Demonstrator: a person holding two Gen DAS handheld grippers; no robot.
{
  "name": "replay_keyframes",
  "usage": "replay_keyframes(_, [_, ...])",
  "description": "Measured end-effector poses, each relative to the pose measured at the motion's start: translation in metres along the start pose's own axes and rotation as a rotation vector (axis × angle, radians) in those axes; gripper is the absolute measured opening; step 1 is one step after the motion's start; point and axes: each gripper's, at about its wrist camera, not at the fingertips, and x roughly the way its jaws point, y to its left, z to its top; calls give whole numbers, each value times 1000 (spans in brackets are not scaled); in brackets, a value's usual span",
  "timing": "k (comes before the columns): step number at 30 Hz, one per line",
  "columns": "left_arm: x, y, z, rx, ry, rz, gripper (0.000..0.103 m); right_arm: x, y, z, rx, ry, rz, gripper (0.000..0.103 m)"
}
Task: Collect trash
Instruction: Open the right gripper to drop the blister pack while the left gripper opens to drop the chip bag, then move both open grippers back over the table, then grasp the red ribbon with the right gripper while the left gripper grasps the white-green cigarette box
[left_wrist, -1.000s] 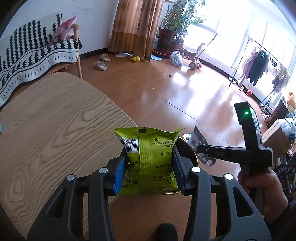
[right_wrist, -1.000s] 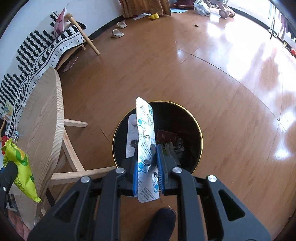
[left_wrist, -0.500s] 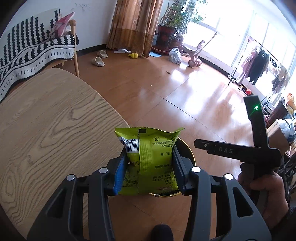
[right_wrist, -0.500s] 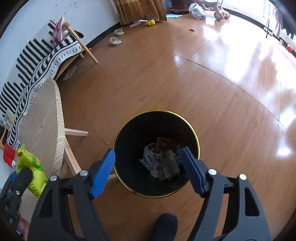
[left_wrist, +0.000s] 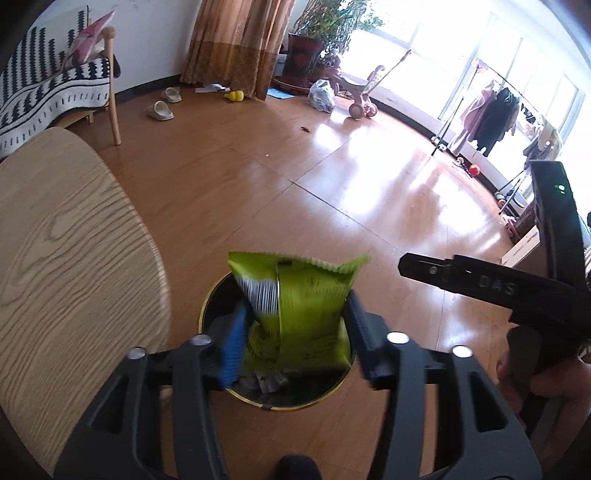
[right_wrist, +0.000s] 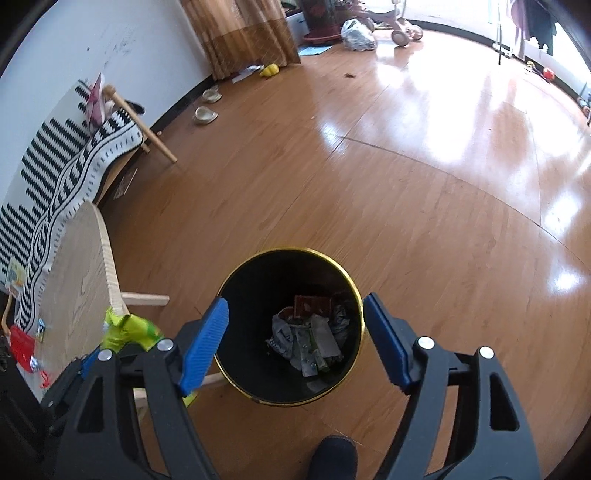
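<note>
My left gripper (left_wrist: 295, 336) holds a green snack bag (left_wrist: 299, 306) over the black bin with a gold rim (left_wrist: 288, 400). The jaws look slightly spread and the bag is blurred and tilted, so the grip is unclear. My right gripper (right_wrist: 295, 343) is open and empty above the same bin (right_wrist: 255, 397), which holds several crumpled wrappers (right_wrist: 310, 339). The green bag (right_wrist: 129, 328) and left gripper show at the lower left of the right wrist view. The right gripper's body (left_wrist: 517, 288) shows at the right of the left wrist view.
A round wooden table (left_wrist: 66, 240) stands left of the bin; its edge (right_wrist: 107, 258) carries a red item (right_wrist: 22, 347) and small wrappers. A chair with a striped blanket (left_wrist: 48, 88) is behind. Slippers (left_wrist: 160, 110), a plant pot and a tricycle lie far off on the wooden floor.
My right gripper opened and dropped its white-blue wrapper into the bin. My left gripper moved from over the table to above the bin, and its jaws have spread a little around the bag.
</note>
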Motion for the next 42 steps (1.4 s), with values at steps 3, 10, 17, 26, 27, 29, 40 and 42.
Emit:
replay_keyframes(3, [-1,-2,0,-7,-23,2,73,-3,-3,-1,5,-6,-4,75])
replay_keyframes(10, [-23,6,0,-10,-52,30,81,-5,8,-3,-12,-3,8,76])
replay_keyframes(17, [-92,71,-4,-74,-121,162,91,-4,91,-12,-142,5,68,78])
replay_keyframes(26, [-209,224,-40,-271,-183,443,92,6,263,-57,-395,48,188,79])
replay_keyframes(27, [-224,244,-47,-300,-187,474,92,8,283,-65,-427,58,204,79])
replay_keyframes(29, [-250,276,-60,-344,-194,528,92,12,323,-84,-490,79,236,79])
replay_keyframes(40, [-310,385,-154,-486,-133,727,92,29,495,-185,-743,171,357,79])
replay_keyframes(42, [-304,388,-157,-471,-126,727,92,33,505,-196,-759,182,362,79])
